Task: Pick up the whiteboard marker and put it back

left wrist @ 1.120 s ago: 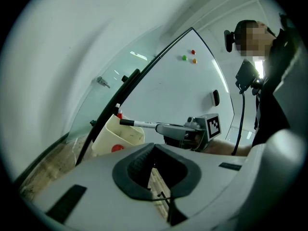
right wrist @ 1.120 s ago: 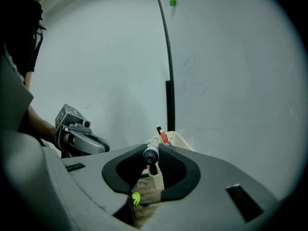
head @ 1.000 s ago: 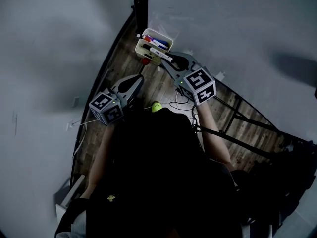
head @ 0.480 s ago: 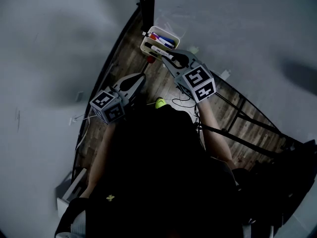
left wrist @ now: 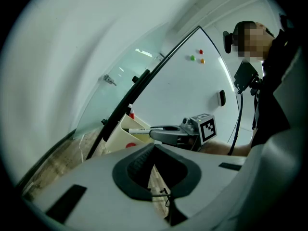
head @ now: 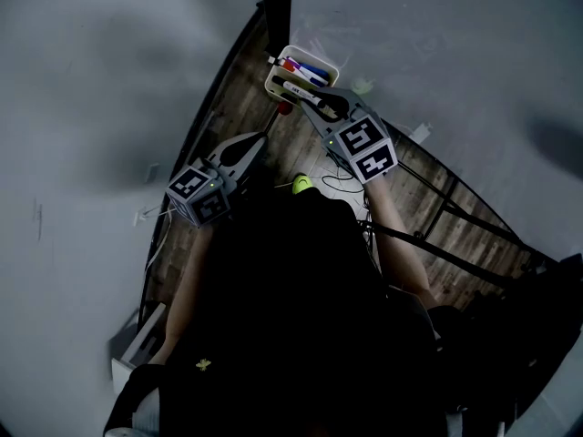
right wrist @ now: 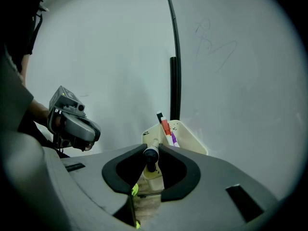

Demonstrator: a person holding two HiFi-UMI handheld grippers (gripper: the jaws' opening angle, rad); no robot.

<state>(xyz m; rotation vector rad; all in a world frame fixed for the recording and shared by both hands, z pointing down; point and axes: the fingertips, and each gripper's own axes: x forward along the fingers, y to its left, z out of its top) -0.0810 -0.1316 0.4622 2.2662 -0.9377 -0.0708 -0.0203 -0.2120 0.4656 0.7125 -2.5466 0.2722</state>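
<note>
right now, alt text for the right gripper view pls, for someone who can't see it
The right gripper grips a whiteboard marker between its jaws, aimed at a cream pen holder with other markers standing in it. A whiteboard rises behind, and the left gripper shows at the left.

A whiteboard (left wrist: 192, 95) carries three small magnets near its top: a red magnet (left wrist: 200, 51), a green magnet (left wrist: 192, 57) and an orange magnet (left wrist: 202, 60). A dark oblong eraser (left wrist: 221, 98) sticks lower on it, towards its right edge. In the right gripper view faint scribbles (right wrist: 211, 40) mark the board, beside a black post (right wrist: 174, 88). Below lies a wood floor (head: 228, 107), where a yellow-green ball (head: 301, 184) sits just beside a loose cable (head: 342, 182). Black stand legs (head: 455, 221) cross the floor further right.
</note>
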